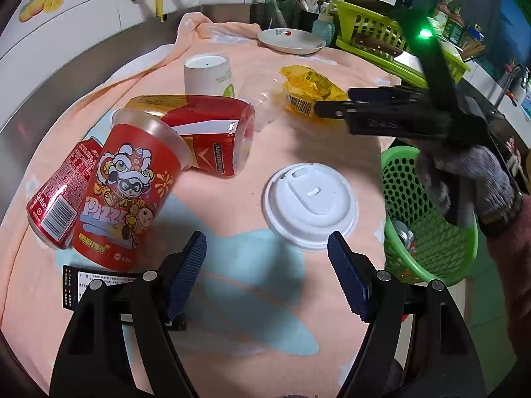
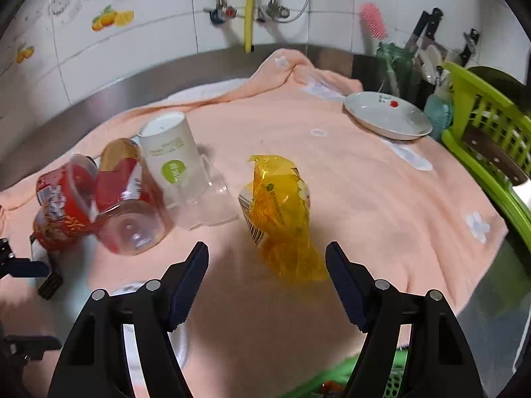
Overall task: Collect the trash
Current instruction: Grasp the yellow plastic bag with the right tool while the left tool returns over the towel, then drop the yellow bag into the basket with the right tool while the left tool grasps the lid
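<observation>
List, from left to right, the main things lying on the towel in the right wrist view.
Red printed cup → clear red-labelled bottle → white paper cup → yellow wrapper → white plate.

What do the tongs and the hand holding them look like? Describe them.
Both tongs, left and right, are black plastic with dark blue ribbed pads and silver pivot pins. The right unit shows a green light. The hand wears a grey knit glove and pink sleeve.
</observation>
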The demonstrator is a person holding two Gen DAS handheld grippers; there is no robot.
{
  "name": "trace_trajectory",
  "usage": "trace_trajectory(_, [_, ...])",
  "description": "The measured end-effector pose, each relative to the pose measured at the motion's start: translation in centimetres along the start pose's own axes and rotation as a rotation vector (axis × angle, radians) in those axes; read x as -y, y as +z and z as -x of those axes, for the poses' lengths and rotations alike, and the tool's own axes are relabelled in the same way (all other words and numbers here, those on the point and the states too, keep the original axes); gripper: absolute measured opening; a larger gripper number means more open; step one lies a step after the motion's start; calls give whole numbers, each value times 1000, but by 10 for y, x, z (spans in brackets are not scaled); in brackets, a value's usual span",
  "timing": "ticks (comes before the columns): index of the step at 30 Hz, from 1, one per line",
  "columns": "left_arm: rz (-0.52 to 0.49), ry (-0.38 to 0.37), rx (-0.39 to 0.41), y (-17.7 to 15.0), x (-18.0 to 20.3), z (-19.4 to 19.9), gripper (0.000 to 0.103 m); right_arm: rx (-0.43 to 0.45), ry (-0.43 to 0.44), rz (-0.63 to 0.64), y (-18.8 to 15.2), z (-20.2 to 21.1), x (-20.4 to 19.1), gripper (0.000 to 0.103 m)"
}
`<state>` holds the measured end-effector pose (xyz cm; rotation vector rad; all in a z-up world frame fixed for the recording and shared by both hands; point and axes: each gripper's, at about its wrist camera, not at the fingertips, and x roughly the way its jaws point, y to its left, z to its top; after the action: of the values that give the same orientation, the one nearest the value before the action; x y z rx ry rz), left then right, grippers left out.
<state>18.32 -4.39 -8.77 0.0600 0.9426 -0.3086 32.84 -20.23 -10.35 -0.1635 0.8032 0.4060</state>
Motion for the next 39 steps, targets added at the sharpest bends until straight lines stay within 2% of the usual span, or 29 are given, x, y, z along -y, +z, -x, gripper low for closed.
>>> trace_trajectory(13, [-11,-9,-10,5,3,-12,75,-64,-23,-6,13,-43,10,59])
trace_trajectory(15, [-18,-12,-14,6,6,-14,75,-75,-26,-13,12,-47,12,50])
trace_trajectory(17, [-32,-7,-12,7,10,-17,75,-80,-24,-30,11,-49,15,47])
trace_trajectory(21, [-52,-19,-6,12,17,-21,75,-61,-26,-54,8,-43,18,38])
trace_trajectory(26, [-119,-38,-20,18,31,-33,75,-27,-7,-84,1,-25,22,35])
trace_trajectory(32, [-171,-28,-40,23,42,-47,79,19,3,-120,-10,3,29,34])
trace_trajectory(34, [-184,-37,-54,25,44,-52,85,39,12,-131,-17,16,31,34])
trace_trajectory(39, [-231,-11,-62,28,52,-58,85,69,18,-145,-36,41,34,34])
